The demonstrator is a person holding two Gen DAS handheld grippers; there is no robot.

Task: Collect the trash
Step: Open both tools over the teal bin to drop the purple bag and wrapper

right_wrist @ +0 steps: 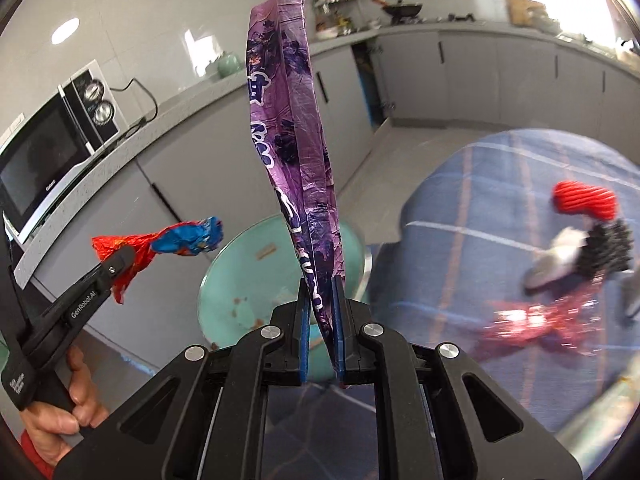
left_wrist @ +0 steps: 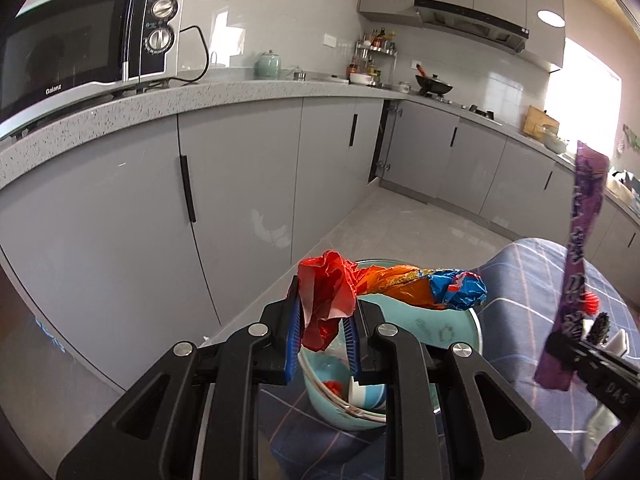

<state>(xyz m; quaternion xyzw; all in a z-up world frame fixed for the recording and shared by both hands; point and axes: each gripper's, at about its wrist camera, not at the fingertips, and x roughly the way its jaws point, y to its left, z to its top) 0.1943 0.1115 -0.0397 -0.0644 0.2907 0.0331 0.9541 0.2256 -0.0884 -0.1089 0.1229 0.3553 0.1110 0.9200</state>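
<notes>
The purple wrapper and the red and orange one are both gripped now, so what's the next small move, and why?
Probably carry both away from the table toward a bin, which neither view shows. The right gripper is shut on the purple wrapper and the left gripper on the red and orange wrapper, both lifted clear above the teal bowl. A crumpled red wrapper remains on the blue cloth for afterwards.

Home kitchen. Grey cabinets (left_wrist: pixel 240 176) under speckled L-shaped counter (left_wrist: pixel 248 90), microwave (left_wrist: pixel 88 52), range hood (left_wrist: pixel 472 20) above wok (left_wrist: pixel 434 85) on stove, spice rack (left_wrist: pixel 374 54), glossy wall tiles, checked cloth (right_wrist: pixel 500 208) on tabletop.
</notes>
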